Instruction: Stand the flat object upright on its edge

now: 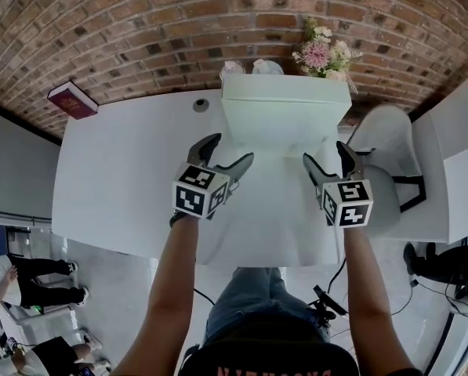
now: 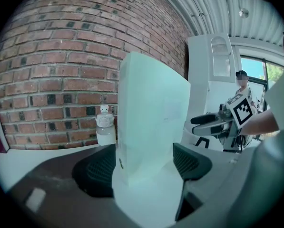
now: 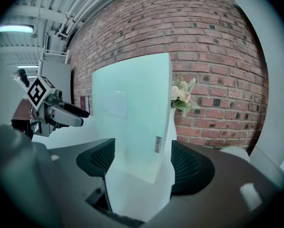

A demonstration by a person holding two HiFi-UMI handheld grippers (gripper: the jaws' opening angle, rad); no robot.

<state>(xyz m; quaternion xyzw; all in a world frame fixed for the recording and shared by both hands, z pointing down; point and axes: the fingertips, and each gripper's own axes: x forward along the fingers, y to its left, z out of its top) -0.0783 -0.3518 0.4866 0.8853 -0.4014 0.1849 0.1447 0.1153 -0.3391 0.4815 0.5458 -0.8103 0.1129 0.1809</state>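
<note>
Your left tool (image 1: 232,149) and your right tool (image 1: 325,153) both have their jaws wide apart and hold nothing. Just past them the flat white board (image 1: 284,120) stands up on its edge, near the back edge of the worktop (image 1: 124,178), by the flowers (image 1: 321,53).

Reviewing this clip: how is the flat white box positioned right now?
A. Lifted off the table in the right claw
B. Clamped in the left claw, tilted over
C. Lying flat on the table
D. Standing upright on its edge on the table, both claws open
D: the flat white box stands upright on its edge on the table, and the left claw and right claw are both open, neither closed on it.
</note>
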